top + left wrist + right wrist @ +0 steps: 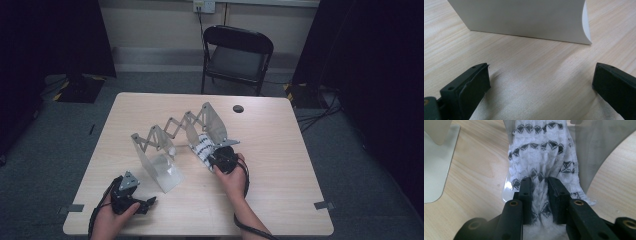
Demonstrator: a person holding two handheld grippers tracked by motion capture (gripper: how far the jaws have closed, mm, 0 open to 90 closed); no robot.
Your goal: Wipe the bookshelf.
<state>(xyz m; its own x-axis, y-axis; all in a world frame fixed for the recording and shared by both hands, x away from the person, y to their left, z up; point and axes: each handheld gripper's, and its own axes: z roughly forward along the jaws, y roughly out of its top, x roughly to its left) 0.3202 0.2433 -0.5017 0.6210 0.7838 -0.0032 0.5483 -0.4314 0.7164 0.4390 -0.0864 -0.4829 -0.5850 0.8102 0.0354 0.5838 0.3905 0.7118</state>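
Note:
A grey metal rack (pixel 170 135) with a scissor-link top stands stretched across the middle of the wooden table (pixel 280 165). A white knitted cloth (pixel 204 146) with black zigzag bands lies at the foot of its right end plate. My right gripper (pixel 220 156) is shut on this cloth (pixel 541 150); in the right gripper view the fabric bunches between the two pads of the gripper (pixel 539 182), in front of the grey plate (pixel 596 147). My left gripper (pixel 147 204) rests low at the table's front left. Its jaws stand wide open, the gripper (pixel 541 75) holding nothing, and face the rack's pale end panel (pixel 524 17).
A black folding chair (pixel 235 55) stands beyond the far edge of the table. A small round cable hole (pixel 238 108) sits near the far right of the tabletop. The rack's flat base plate (pixel 436 165) lies left of the cloth.

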